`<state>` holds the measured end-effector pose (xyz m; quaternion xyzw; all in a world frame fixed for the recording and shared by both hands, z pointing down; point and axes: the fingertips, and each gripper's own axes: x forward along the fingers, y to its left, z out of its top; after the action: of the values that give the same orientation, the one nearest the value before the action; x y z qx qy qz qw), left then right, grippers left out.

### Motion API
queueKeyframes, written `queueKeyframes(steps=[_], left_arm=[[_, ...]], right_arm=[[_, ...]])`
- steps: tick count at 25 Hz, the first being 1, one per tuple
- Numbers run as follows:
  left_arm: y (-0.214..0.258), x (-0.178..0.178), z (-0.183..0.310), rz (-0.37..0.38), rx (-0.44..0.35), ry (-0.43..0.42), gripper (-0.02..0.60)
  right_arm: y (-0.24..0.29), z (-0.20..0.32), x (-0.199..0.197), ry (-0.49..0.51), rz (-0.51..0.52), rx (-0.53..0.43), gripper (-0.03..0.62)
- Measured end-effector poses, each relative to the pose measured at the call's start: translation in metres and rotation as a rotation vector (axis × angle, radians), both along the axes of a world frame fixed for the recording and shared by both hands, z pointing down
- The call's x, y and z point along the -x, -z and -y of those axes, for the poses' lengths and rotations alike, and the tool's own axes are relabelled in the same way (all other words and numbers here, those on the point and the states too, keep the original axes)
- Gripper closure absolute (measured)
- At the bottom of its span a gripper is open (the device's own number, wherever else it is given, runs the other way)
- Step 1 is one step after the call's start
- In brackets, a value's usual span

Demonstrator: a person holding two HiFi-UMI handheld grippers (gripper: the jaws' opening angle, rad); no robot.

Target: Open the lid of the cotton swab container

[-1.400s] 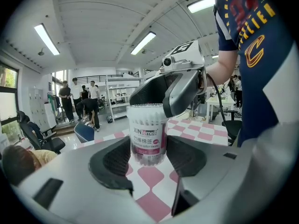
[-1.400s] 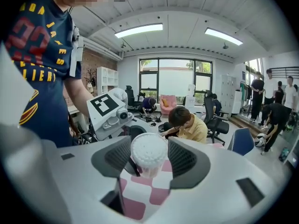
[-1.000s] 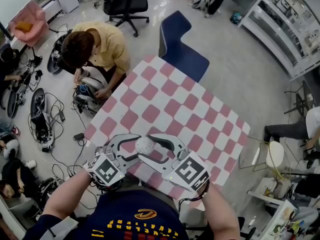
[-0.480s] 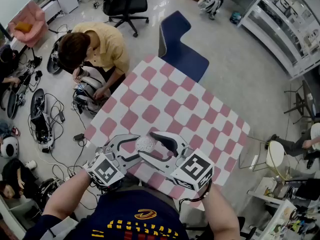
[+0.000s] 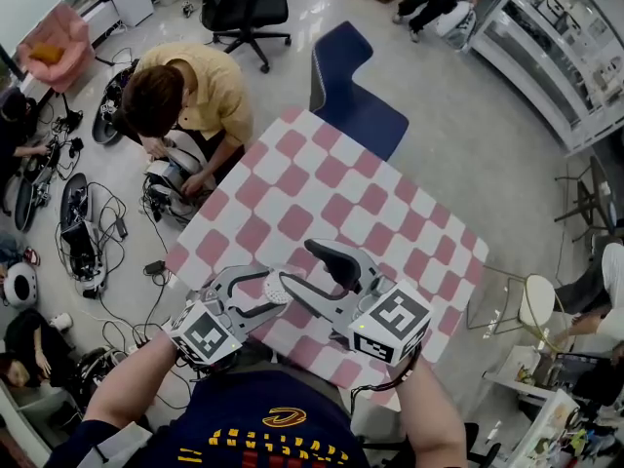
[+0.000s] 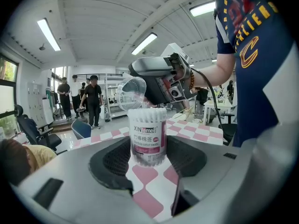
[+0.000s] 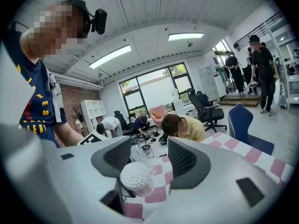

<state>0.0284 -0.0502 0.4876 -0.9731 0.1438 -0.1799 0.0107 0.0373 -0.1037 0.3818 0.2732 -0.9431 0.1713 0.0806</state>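
Cotton swab container (image 6: 148, 135), long axis vertical, open end up, at near edge of desk (image 5: 322, 198), pinched by left hand-held gripper (image 6: 148, 160), right hand-held gripper (image 7: 148, 158) pinching clear lid (image 6: 132, 90), outline faint

Our bare left forearm (image 5: 132, 388) reaches forward and low, and the grey two-jaw left claw (image 6: 148, 157) at its end lies level, its pads pressed on either side of the upright clear tub of cotton swabs (image 6: 147, 141). Our bare right forearm (image 5: 429, 419) angles in beside it. The grey right claw (image 7: 149, 148) sits higher than the left and tilted, its jaws closed on the clear plastic lid (image 6: 132, 88).
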Motion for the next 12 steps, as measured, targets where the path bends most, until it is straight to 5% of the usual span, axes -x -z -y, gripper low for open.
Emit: queueKeyframes(steps=[12], left_arm=[[0.002, -0.002, -0.009, 0.002, -0.014, -0.017, 0.337]], right_arm=[[-0.001, 0.024, -0.015, -0.087, 0.030, 0.002, 0.345]])
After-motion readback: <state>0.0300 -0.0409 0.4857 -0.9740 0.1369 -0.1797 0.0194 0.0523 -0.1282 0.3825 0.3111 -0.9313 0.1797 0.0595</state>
